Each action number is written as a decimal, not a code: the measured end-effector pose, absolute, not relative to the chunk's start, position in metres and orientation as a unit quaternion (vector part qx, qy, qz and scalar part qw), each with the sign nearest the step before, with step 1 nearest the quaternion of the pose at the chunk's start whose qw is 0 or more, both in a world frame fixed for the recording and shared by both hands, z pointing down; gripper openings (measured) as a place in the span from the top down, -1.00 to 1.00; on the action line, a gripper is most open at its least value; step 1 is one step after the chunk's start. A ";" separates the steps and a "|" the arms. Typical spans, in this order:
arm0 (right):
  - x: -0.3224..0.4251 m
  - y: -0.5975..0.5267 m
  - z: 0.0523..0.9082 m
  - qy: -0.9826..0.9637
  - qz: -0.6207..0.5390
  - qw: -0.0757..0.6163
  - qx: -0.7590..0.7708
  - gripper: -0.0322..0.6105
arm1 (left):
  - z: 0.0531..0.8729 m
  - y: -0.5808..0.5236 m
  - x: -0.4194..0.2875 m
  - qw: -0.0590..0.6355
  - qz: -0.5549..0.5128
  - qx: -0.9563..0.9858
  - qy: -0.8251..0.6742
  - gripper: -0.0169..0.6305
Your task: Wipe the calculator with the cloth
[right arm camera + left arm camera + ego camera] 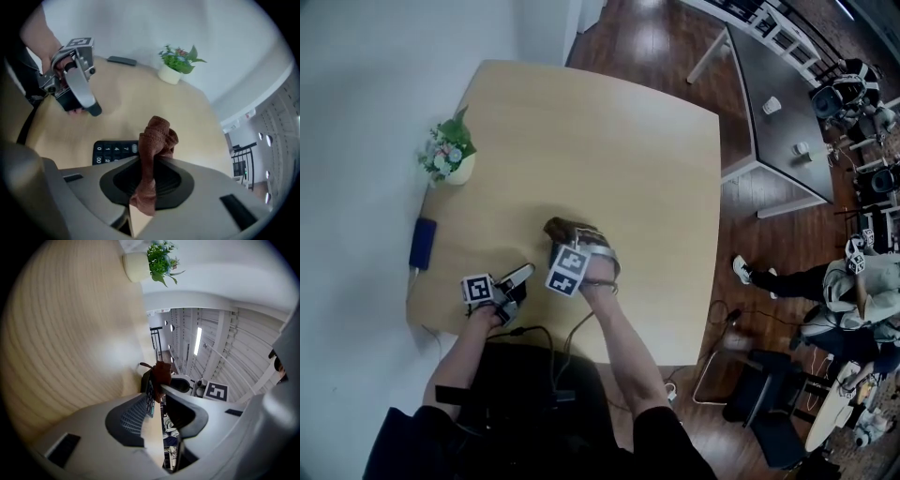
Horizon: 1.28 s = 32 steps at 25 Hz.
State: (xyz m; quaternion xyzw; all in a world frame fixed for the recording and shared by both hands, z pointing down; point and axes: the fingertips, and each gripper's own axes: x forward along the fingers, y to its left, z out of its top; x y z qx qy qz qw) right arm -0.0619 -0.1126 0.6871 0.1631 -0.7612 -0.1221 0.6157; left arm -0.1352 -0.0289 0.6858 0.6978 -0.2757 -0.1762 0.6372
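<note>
Right tool (pixel 150 161) clamped on brown cloth (pixel 157 136) by black calculator (pixel 112 151), left tool (pixel 155 392) parted, empty, nearby

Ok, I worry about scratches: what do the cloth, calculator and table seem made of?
Cloth: brown textile, soft, matte; it bunches in folds, with a stitched edge. Calculator: probably black plastic, matte, white digits on its keys. Table: light wood or wood-look laminate, smooth, faint grain lines; which, I can't tell.
</note>
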 end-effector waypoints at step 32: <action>-0.071 0.002 0.719 -0.757 -0.141 0.634 0.075 0.69 | 0.689 -0.031 -0.139 0.636 -0.170 0.700 -0.277 0.56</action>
